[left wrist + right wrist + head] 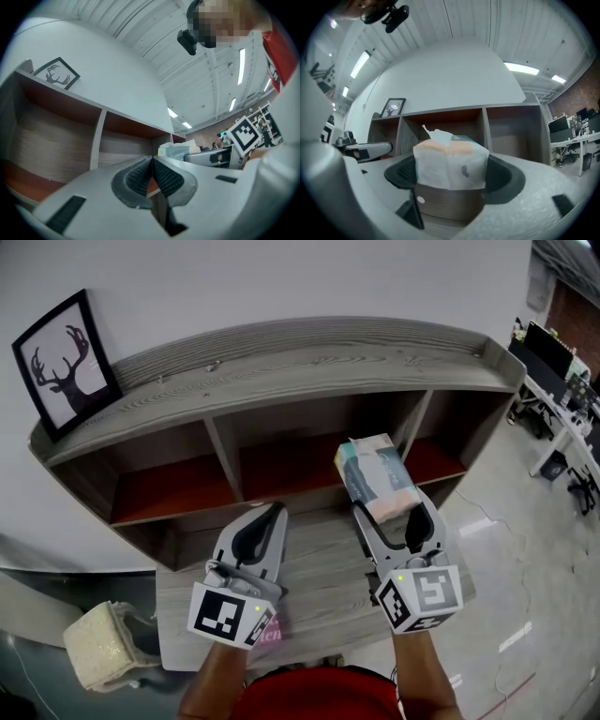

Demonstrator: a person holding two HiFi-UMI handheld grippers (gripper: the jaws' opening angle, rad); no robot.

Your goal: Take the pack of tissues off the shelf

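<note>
The pack of tissues (375,474) is white with teal and peach print, and my right gripper (392,514) is shut on its near end. It is held up in front of the grey shelf (281,362), before the middle and right compartments, clear of the boards. In the right gripper view the pack (450,161) fills the gap between the dark pads (401,173). My left gripper (272,514) is shut with nothing in it, low over the table (323,592), to the left of the pack. The left gripper view shows its pads (140,176) pressed together and the pack (176,151) beyond.
The shelf has three red-backed compartments (173,488). A framed deer picture (64,364) leans on its top at the left. A beige padded thing (98,643) lies at the lower left. Desks with monitors (553,352) stand at the far right.
</note>
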